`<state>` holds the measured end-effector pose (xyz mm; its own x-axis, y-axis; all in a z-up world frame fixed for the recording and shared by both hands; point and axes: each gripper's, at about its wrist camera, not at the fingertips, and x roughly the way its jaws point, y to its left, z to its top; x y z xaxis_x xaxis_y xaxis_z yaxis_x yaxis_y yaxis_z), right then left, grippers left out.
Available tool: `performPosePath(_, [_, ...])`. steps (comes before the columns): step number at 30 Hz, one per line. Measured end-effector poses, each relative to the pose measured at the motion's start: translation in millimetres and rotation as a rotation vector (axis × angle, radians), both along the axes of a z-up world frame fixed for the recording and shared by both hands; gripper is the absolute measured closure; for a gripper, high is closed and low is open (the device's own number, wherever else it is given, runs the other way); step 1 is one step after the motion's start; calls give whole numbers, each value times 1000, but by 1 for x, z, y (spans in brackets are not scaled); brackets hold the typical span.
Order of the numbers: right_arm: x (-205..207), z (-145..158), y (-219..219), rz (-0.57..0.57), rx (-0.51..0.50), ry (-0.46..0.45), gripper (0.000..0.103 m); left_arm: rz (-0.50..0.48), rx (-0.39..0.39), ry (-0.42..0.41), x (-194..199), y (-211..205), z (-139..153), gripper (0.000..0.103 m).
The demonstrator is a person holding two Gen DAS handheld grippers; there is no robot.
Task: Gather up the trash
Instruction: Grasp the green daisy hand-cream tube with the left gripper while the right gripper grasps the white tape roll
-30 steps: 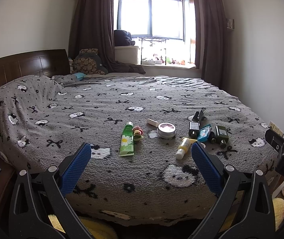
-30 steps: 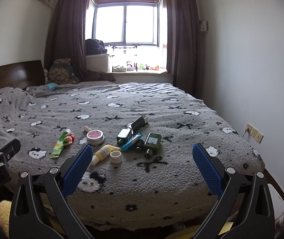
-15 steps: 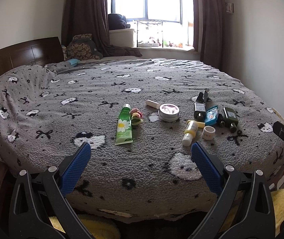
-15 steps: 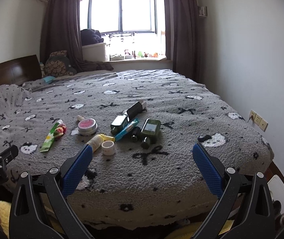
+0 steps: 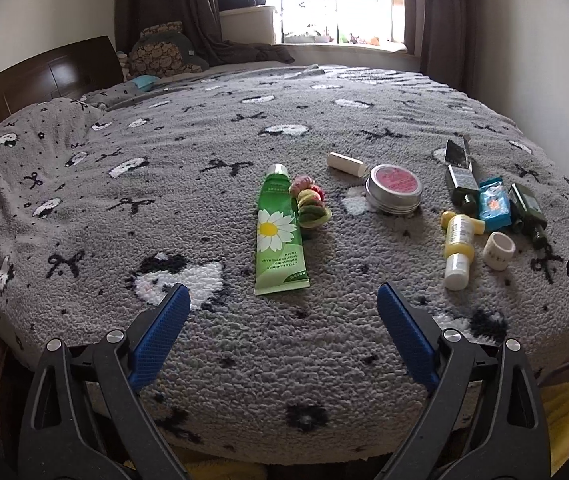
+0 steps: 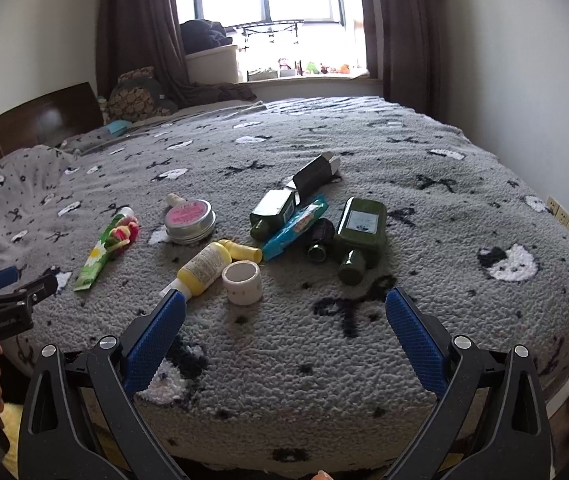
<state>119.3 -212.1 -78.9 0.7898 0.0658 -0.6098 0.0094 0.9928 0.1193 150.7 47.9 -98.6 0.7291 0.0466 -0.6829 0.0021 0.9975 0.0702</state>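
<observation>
**Mia:** Okay, what's on the bed [image 5: 124,208]?

**Ben:** Going from the left: a green tube [image 5: 280,236] with a daisy on it. Some fluffy hair ties [image 5: 310,204] touch its right side. Then a little white stick [image 5: 346,165], and a round tin [image 5: 394,194] with a pink lid.

**Mia:** And more to the right?

**Ben:** A yellow bottle [image 6: 204,266] on its side, a small white cup [image 6: 243,282] just beside it, a blue packet [image 6: 296,227], two green bottles [image 6: 360,236] and a dark box [image 6: 316,176].

**Mia:** Are the grabbers holding anything?

**Ben:** No. The left gripper [image 5: 284,312] has its jaws wide open and empty. It hangs near the bottom end of the green tube. The right gripper [image 6: 284,312] is wide open and empty too. It is close to the yellow bottle and the cup.

**Mia:** So how do we pick up well?

**Ben:** I think the left one should go down with one jaw on each long side of the tube and keep off the hair ties. The blanket is soft, so push in a little, then squeeze. The bottle is round and may roll, so grab its middle.
</observation>
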Motion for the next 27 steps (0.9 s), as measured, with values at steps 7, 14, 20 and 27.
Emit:
performPosePath(7, [40, -31, 13, 70, 11, 91, 23, 0, -26, 77, 46, 18, -27, 18])
performPosePath(14, [65, -41, 24, 112, 14, 112, 35, -25, -39, 152, 90, 23, -42, 33])
performPosePath(20, [84, -50, 26, 111, -8, 129, 36, -18, -44, 193, 119, 28, -55, 34])
performPosePath(27, [104, -59, 31, 117, -23, 140, 44, -20, -41, 201, 148, 22, -58, 32])
